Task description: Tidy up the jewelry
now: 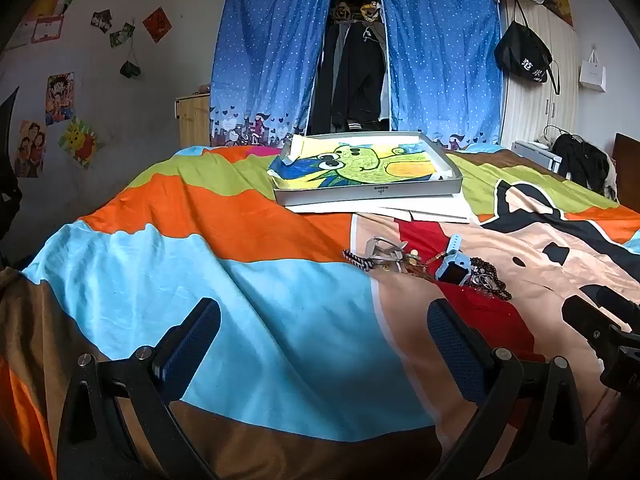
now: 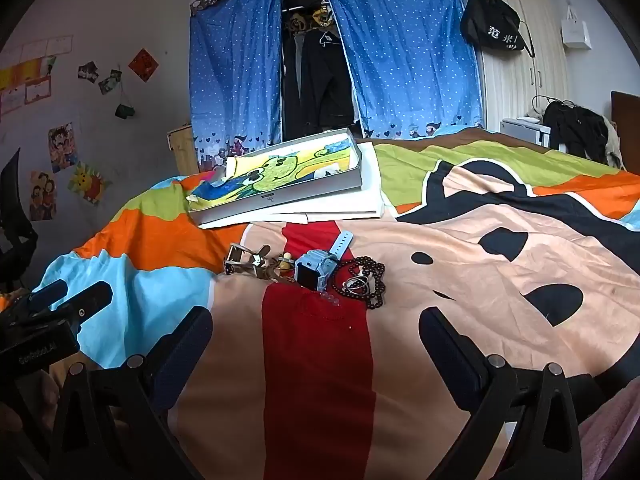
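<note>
Blue curtains (image 1: 276, 56), postered wall (image 1: 60, 96), bed (image 1: 200, 248)

Bed w/ colourful cover (image 2: 460, 248): jewelry pile (image 2: 312, 270) mid, shallow box (image 2: 280, 196) on white sheets behind.

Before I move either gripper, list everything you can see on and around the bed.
bedspread: one, multicoloured cartoon print, covering the bed
tray: one, grey, far side, holding a green-yellow drawing, on white sheets
watch: one, light blue, in the jewelry pile
bead bracelet: one, dark brown, right of the watch
buckle: one, metal, left of the pile
curtains: two, blue dotted, parted over hanging clothes
black bag: one, hung on wardrobe
left gripper: open, empty
right gripper: open, empty
</note>
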The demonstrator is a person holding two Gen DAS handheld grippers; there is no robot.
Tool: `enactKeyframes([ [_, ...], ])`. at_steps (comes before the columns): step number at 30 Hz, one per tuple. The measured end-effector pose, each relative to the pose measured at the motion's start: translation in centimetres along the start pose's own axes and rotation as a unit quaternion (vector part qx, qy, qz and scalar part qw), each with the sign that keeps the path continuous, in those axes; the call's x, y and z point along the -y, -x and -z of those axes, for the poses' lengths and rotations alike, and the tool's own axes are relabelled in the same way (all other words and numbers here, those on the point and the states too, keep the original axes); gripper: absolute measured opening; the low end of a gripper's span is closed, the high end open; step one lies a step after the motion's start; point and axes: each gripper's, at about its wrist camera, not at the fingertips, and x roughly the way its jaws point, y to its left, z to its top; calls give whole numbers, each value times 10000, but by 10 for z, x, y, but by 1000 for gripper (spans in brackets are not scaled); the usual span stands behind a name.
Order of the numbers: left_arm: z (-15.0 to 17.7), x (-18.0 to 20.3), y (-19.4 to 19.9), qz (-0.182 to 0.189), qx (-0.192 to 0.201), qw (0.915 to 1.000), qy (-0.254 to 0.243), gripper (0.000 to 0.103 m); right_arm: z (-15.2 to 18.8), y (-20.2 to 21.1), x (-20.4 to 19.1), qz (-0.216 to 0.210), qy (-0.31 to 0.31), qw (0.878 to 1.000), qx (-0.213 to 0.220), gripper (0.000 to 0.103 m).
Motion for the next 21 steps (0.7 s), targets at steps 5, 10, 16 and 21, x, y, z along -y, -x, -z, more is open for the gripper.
enactKeyframes([
  [5, 0, 0, 0, -1, 22, 10000, -3, 102, 0, 0, 1, -1, -2, 10000, 9, 103],
  [10, 0, -1, 1, -2, 55, 10000, -18, 102, 0, 0, 1, -10, -5, 10000, 8, 103],
  [16, 1, 3, 0, -12, 52, 10000, -38, 102, 0, 0, 1, -16, -11, 10000, 19, 103],
  [21, 2, 3, 0, -9, 54, 10000, -48, 102, 0, 1, 1, -17, -12, 10000, 22, 103],
])
